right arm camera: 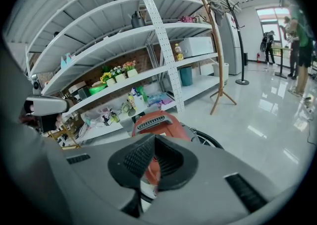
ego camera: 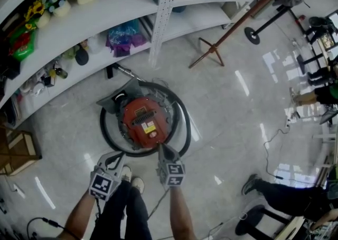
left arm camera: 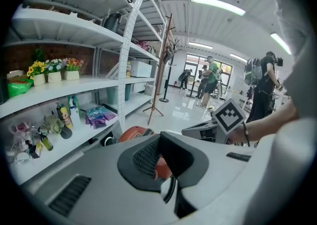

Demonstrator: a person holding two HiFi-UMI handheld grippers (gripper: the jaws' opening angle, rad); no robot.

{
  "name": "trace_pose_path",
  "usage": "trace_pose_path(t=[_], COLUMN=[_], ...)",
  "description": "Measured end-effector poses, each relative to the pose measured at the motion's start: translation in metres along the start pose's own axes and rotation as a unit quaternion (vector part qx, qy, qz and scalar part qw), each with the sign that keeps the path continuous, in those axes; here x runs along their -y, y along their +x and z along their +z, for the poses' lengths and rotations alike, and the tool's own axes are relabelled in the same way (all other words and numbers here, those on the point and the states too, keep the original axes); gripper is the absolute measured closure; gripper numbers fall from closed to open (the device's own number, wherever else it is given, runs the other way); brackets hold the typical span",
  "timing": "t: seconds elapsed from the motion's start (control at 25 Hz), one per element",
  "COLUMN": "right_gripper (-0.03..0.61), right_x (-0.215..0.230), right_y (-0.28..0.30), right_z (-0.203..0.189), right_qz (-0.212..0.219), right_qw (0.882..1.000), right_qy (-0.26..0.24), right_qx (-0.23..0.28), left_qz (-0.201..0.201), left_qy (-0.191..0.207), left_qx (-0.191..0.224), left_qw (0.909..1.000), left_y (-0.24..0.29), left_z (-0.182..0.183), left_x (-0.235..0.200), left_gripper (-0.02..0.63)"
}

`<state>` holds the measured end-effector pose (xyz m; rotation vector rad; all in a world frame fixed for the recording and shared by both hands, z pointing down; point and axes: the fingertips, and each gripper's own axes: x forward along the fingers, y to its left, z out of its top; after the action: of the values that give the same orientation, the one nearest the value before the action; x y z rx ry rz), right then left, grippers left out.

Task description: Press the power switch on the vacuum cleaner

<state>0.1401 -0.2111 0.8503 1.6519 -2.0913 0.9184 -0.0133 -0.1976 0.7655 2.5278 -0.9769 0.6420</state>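
— Red canister vacuum cleaner (ego camera: 143, 121): where is it?
— On the floor (ego camera: 227, 128) just beyond my shoes (ego camera: 132, 178), with its black hose (ego camera: 185, 122) coiled round it.
— And your grippers?
— My right gripper (ego camera: 162, 149) has its jaws pressed together on nothing, tip at the vacuum's near edge; I can't tell if it touches. My left gripper (ego camera: 115, 157), also closed and empty, hangs to the left by the hose.
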Motion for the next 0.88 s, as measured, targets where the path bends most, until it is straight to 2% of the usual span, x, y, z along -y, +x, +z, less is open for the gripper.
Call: trace_pose_path(t=[0.16,0.44,0.76,0.88], right_gripper=[0.566,0.566,0.566,0.566], right_x=[-0.014,-0.037,-0.06,-0.068], right_y=[-0.018,-0.049,-0.08,-0.092], right_z=[0.008,0.019,0.033,0.041], right_qz=[0.009,0.022,0.036,0.039], right_qw=[1.0,1.0,0.999,0.998], right_qy=[0.004,0.005,0.009,0.01], right_qx=[0.009,0.021,0.036,0.039], left_qz=[0.002,0.002,0.0,0.006], left_qy=[-0.007,0.002,0.014,0.003], left_qx=[0.004,0.02,0.019,0.027], left_qw=[1.0,0.9998,0.9997,0.9996], left_y=[-0.008,-0.022,-0.039,-0.047], left_z=[0.014,0.03,0.042,0.048], left_x=[0.009,0.021,0.031,0.033], left_gripper=[0.607,0.607,0.607,0.607])
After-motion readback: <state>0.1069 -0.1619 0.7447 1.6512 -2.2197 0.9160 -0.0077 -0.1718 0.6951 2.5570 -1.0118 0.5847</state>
